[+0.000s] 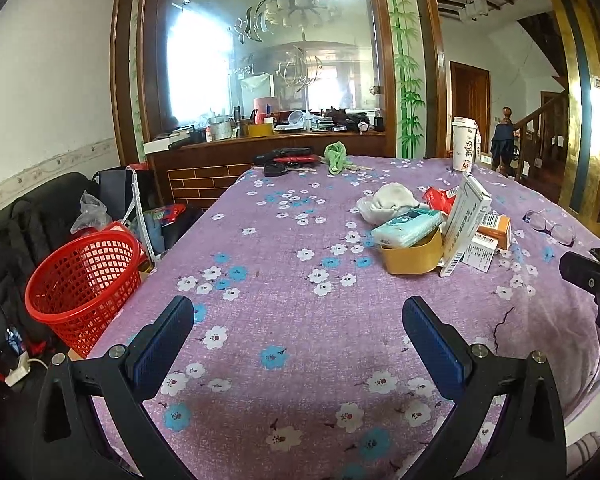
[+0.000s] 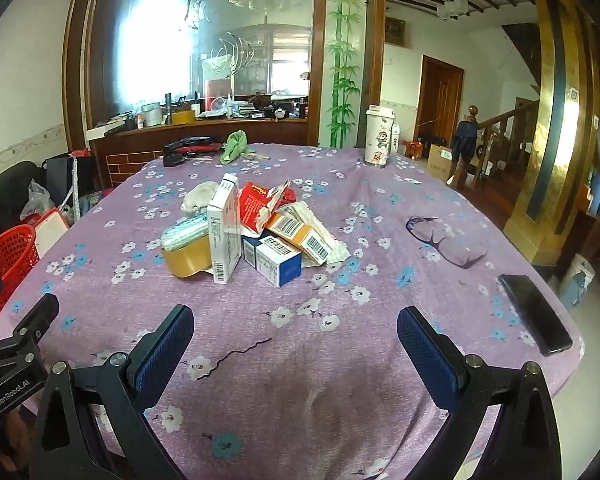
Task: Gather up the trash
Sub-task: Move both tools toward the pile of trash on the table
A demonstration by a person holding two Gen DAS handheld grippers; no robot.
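Your left gripper [image 1: 298,320]: spread wide, empty | your right gripper [image 2: 296,330]: spread wide, empty | carton pile [image 2: 260,236] mid-table | red basket [image 1: 82,276] beside table

A heap of trash sits mid-table on the purple flowered cloth. A tall white carton [image 2: 223,236] stands upright on its end, leaning against a yellow tape roll [image 2: 185,261] with a pale green tissue pack [image 2: 185,233] lying across its top. Behind them rests a crumpled white tissue wad [image 2: 198,196]. A torn red wrapper [image 2: 260,206] pokes up beside an orange barcoded box [image 2: 300,237], which lies tilted over a small white-and-blue box [image 2: 278,266]. Beside the table's left edge stands an upright red mesh wastebasket [image 1: 85,276].
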